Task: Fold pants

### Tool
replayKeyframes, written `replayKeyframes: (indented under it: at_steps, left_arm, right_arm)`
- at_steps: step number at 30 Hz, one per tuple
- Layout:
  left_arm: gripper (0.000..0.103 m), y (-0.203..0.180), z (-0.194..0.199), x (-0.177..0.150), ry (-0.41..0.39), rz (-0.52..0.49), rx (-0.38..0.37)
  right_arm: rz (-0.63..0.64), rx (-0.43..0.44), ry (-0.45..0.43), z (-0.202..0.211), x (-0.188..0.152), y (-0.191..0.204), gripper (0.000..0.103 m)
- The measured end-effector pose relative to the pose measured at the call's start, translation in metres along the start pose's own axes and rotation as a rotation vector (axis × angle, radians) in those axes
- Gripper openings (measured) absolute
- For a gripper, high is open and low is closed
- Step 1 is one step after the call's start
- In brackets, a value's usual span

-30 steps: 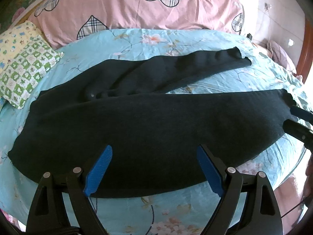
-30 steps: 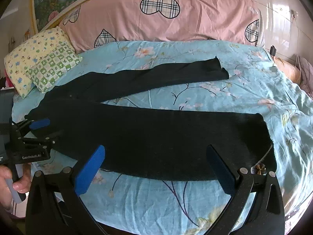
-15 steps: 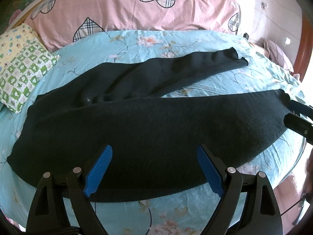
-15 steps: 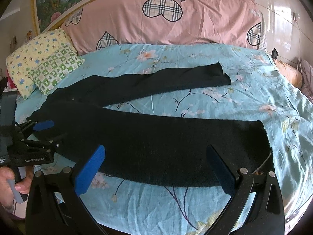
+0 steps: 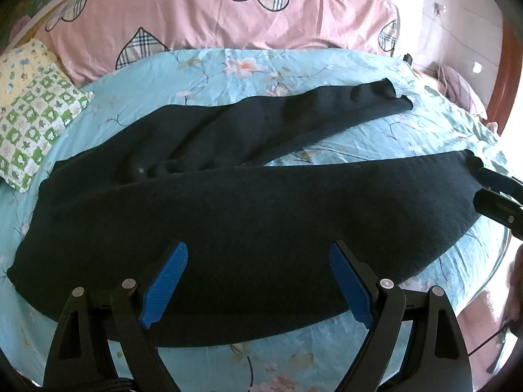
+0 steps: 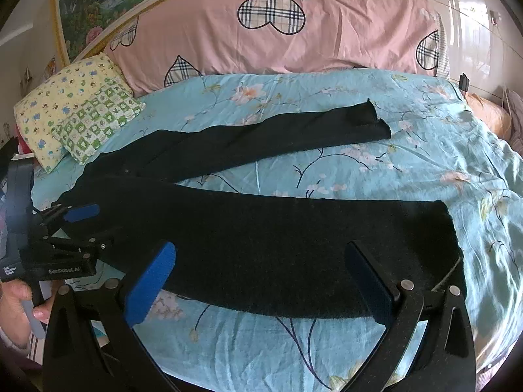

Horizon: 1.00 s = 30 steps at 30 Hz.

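Across the middle of the bed (image 5: 327,65): black pants (image 5: 228,215) spread flat on a light blue floral sheet (image 6: 425,150), unfolded. Waist end toward 9 o'clock in both views, two legs running toward 3 o'clock and splayed apart in a narrow V. Near leg broad and straight; far leg angled up toward 1 o'clock, its hem lying on the sheet well apart from the near leg's hem.

At 6 o'clock in the left wrist view: left gripper (image 5: 258,277), jaws spread wide, blue pads bare, hovering over the near edge of the pants close to the waist, gripping nothing. At 3 o'clock in that view: right gripper's black fingers just beside the near leg's hem.

At 6 o'clock in the right wrist view: right gripper (image 6: 261,281), jaws wide apart too, empty, above the near leg close to its hem. At 9 o'clock there: left gripper beside the waistband, a hand (image 6: 16,300) on its handle.

Beyond, at 12 o'clock: long pink pillow (image 6: 294,32) with plaid hearts. At 10 o'clock: yellow pillow (image 6: 55,104) and green checked pillow (image 6: 98,117).
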<state>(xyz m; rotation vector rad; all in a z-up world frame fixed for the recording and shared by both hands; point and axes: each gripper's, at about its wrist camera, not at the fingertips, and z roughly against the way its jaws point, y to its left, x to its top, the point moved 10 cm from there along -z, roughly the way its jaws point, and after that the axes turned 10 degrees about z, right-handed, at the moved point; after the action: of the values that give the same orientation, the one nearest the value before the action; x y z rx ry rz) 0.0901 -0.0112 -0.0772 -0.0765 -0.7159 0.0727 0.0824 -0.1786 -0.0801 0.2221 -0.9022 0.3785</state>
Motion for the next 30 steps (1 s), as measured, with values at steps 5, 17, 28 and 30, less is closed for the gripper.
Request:
replayKeyframes:
  at_steps: [5,17,28,30]
  left_arm:
    - [0.089,0.001,-0.004,0.004,0.011,-0.007,0.004]
    - [0.089,-0.003,-0.018,0.028,0.023,-0.042,-0.023]
    - [0.089,-0.012,-0.041,0.058,0.044,-0.072,-0.032]
    - [0.089,-0.012,-0.045,0.064,0.049,-0.074,-0.038]
  right_arm:
    - [-0.001,0.007,0.005,-0.002,0.003,-0.003,0.103]
    - [-0.095,0.053,0.011,-0.016,0.016,-0.028,0.103]
    - [-0.127,0.045,0.018,-0.029,0.039,-0.063,0.103]
    - [-0.129,0.047,0.022,-0.033,0.045,-0.069,0.103]
